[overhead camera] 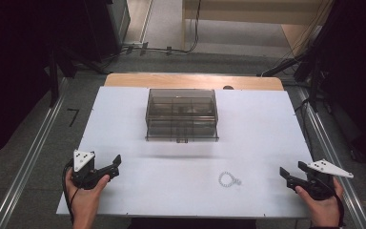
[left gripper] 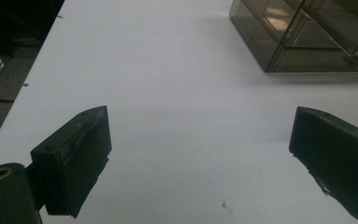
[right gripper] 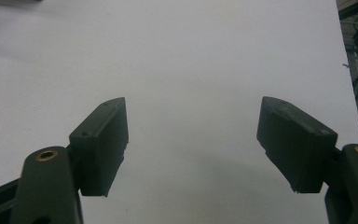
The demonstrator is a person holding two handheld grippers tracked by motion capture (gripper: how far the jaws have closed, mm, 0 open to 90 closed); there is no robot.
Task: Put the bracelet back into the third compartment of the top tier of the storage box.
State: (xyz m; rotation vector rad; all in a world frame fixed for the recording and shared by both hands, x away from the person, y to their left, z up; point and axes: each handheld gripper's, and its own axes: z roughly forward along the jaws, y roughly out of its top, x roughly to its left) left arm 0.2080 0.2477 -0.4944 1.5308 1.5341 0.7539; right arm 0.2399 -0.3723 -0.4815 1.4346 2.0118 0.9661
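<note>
The left gripper [left gripper: 200, 158] hangs over the bare white desk [left gripper: 168, 70], jaws wide apart; a smoky clear box [left gripper: 307, 37] stands farther along.

No text, label, brand name or number can be read anywhere in these views. The smoky transparent plastic compartment box [overhead camera: 181, 114] on the white tabletop [overhead camera: 124, 124] carries a small dark tab at its front edge, too small to tell whether it bears any writing. On the grey floor left of the tabletop there is a short black angular mark [overhead camera: 73, 116] shaped like a corner or the figure seven, likely tape, not a legible sign.
</note>
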